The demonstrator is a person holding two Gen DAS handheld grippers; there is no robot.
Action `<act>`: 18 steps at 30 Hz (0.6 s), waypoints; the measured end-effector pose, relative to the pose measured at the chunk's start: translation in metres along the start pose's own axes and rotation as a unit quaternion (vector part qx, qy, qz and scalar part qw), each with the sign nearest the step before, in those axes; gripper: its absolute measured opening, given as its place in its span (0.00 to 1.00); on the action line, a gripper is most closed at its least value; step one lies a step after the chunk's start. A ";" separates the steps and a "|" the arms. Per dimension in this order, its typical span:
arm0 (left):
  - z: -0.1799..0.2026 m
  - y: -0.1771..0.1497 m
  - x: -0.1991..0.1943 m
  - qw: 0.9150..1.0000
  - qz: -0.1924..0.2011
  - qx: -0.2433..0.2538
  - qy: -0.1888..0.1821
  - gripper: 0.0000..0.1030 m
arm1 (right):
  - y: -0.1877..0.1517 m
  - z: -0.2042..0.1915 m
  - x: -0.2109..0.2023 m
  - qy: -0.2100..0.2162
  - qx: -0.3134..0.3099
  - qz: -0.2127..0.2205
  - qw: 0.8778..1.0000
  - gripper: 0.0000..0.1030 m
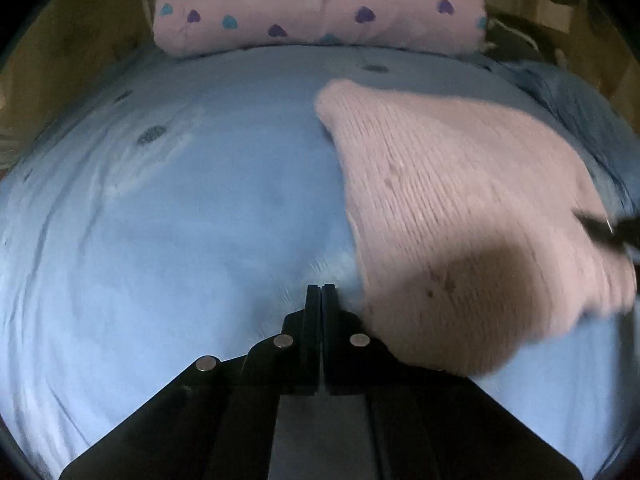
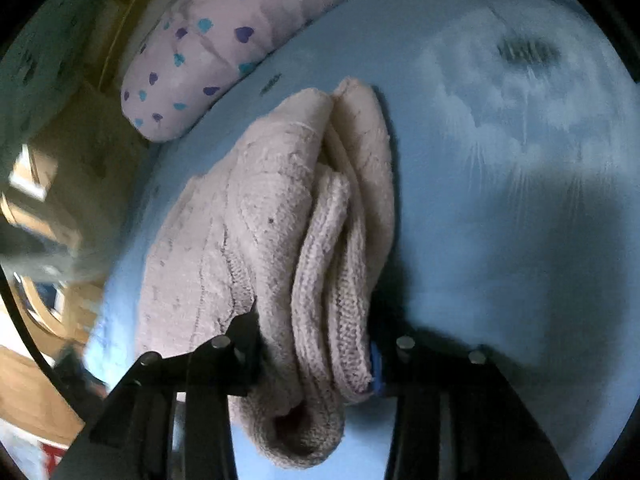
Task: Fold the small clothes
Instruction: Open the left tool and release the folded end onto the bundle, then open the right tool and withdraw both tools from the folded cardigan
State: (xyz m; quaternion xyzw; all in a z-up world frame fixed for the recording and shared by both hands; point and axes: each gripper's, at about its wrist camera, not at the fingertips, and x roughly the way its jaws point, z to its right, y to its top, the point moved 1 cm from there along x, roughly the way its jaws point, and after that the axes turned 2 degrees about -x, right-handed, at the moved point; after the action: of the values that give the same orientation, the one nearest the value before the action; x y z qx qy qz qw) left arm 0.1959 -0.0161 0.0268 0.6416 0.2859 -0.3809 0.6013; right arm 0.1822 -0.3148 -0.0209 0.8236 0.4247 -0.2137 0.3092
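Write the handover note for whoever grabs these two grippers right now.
Left gripper: shut, empty, tips over the blue sheet beside the pink knit garment.
Right gripper: folded layers of the knit bunched between its jaws; it seems to grip them.
Heart-print pillow lies at the far edge of the bed.
Done: garment doubled over into layers.
Left: lay it flat, square up the fold, release.

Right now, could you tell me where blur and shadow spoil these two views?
Left wrist view: the pink knit garment is motion-smeared toward the right edge, with a dark shadow on its near corner. Right wrist view: the garment is fairly sharp, the room at left streaks, and shadow covers the blue sheet lower right.
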 end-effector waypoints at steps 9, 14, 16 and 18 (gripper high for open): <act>-0.053 0.000 -0.026 0.998 -0.002 -0.057 -0.034 0.00 | -0.005 -0.010 0.012 0.004 0.014 0.002 1.000 0.46; -0.042 -0.011 -0.062 0.999 -0.003 -0.024 -0.045 0.11 | -0.021 -0.032 -0.016 -0.037 0.002 0.022 0.999 0.67; -0.036 -0.017 -0.083 0.999 0.015 -0.007 -0.044 0.12 | -0.034 -0.043 -0.033 -0.048 -0.015 0.030 0.998 0.68; -0.031 -0.018 -0.108 0.998 0.027 0.001 -0.054 0.14 | -0.045 -0.048 -0.051 -0.047 -0.018 0.039 0.998 0.68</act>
State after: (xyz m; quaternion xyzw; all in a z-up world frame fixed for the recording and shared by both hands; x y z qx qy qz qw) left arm 0.1268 0.0267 0.1066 0.6286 0.2350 -0.3985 0.6252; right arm 0.1212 -0.2906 0.0304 0.8230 0.3811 -0.2321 0.3516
